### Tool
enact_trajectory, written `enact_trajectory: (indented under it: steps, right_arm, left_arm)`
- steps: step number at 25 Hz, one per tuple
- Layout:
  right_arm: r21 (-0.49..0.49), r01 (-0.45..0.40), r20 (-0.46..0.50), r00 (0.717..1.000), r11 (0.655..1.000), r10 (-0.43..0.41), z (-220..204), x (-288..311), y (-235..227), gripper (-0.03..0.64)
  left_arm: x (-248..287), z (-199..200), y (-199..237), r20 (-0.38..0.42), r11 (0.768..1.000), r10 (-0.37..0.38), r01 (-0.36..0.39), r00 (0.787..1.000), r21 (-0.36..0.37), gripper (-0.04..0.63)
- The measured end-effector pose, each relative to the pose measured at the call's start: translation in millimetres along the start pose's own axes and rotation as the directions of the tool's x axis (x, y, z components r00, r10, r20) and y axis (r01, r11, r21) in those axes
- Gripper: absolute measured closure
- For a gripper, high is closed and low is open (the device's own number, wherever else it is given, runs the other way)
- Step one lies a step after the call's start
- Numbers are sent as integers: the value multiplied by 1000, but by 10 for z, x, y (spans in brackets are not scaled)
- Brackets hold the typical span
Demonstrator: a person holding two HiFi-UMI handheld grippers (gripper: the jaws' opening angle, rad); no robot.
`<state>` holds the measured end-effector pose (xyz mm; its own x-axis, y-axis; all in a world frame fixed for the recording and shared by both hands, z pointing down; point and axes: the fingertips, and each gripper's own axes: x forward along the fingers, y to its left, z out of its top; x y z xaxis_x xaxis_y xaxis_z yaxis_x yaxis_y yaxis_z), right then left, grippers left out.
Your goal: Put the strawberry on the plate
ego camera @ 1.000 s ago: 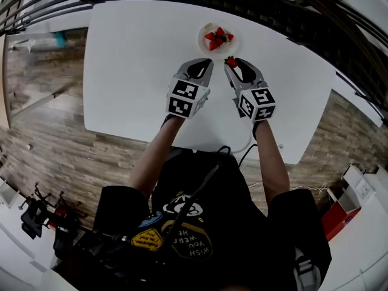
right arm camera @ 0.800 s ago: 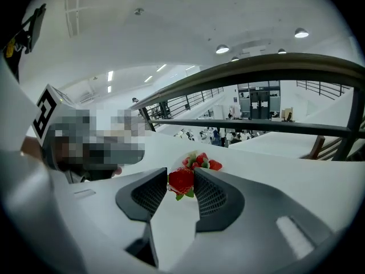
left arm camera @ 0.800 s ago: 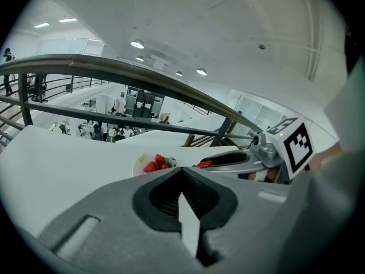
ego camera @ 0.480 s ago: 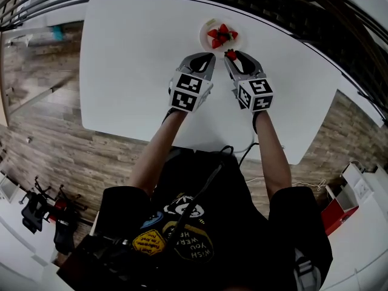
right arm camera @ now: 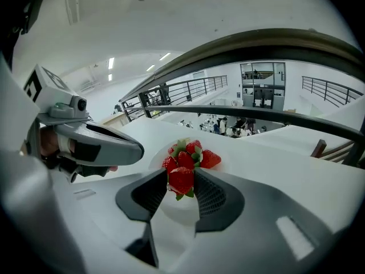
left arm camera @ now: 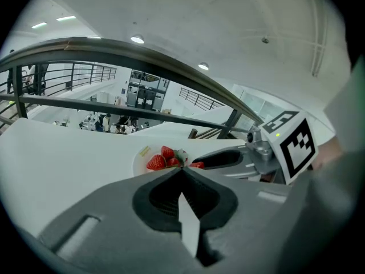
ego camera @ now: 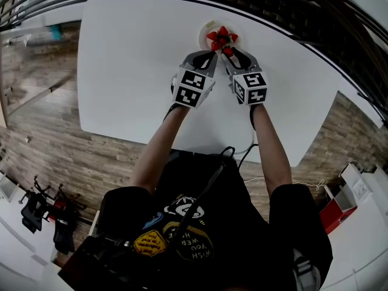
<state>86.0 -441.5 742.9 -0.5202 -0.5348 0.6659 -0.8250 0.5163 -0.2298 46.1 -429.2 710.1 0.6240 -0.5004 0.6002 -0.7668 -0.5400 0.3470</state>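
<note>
Red fruit stands out on the white table (ego camera: 133, 65). We see one strawberry (right arm camera: 181, 180) pinched between the two jaws of the right gripper (ego camera: 228, 52), which are closed onto its sides, its green leaves pointing down. The right gripper view shows this grip plainly. From the head view we make out only a red spot at the gripper's tip, at the near rim of the plate (ego camera: 202, 36). On the plate lies a small pile of strawberries (ego camera: 219, 36), just beyond the held one. The left gripper (left arm camera: 181, 169) hangs beside the right, its tips near the plate. Its own view shows its jaws pressed together with nothing between them, which the head view does not settle.
</note>
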Motion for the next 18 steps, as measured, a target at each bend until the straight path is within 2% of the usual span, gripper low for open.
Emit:
enact_trajectory:
  steps: [10,18]
  right_arm:
    - [-47,17,-55,998,999,-19,-96,129,-62,466]
    - [-43,33,-51,998,999,-35,-177,268,-62,463]
  left_arm:
    - [-14,-127,79,-23,999,28,-28,999,-14,595]
    - [-158,-303,245,-13,994,64,-65,998,-85,595]
